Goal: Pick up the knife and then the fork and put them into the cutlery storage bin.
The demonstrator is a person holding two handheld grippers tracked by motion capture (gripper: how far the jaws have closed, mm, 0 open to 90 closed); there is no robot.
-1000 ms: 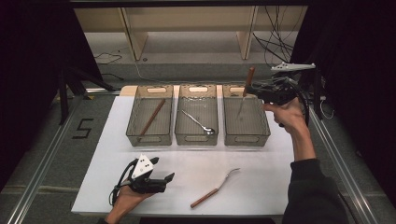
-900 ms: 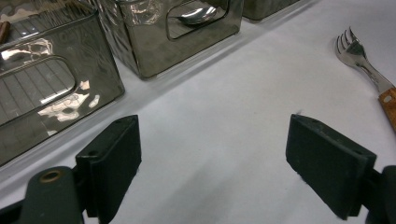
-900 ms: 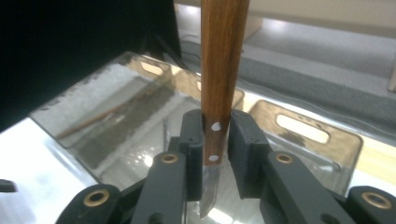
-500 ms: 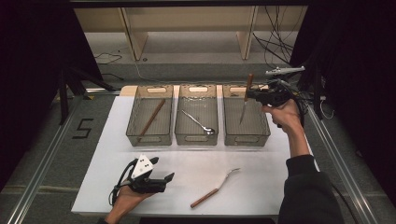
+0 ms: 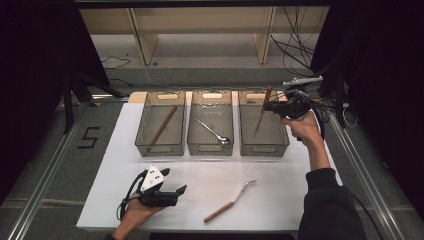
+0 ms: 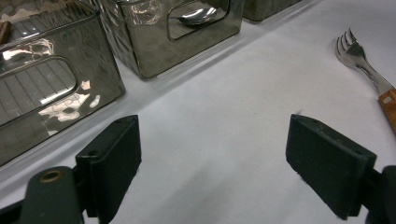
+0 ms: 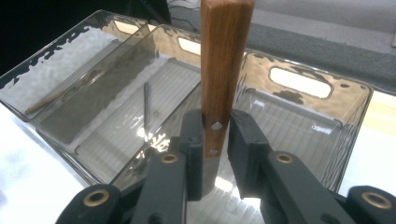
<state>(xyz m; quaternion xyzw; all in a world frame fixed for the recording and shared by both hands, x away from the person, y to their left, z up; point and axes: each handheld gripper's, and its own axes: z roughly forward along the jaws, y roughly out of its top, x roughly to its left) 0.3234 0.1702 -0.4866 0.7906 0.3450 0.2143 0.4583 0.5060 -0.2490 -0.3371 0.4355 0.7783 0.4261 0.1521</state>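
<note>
A: What is laid out, biggest first?

B: A white table (image 5: 280, 170) carries three smoky clear plastic bins in a row. The left bin (image 5: 161, 124) holds a brown stick, the middle bin (image 5: 212, 123) a metal spoon (image 5: 214, 132).

A: And the right bin (image 5: 263, 124)?

B: The right claw (image 5: 269, 106) hovers above it, clamped on a wood-handled knife (image 5: 262, 111), blade pointing down into the bin.

A: The other hand?

B: The left claw (image 5: 175, 192) rests near the table's front edge, jaws apart with nothing between them. A wood-handled fork (image 5: 230, 201) lies near it.
</note>
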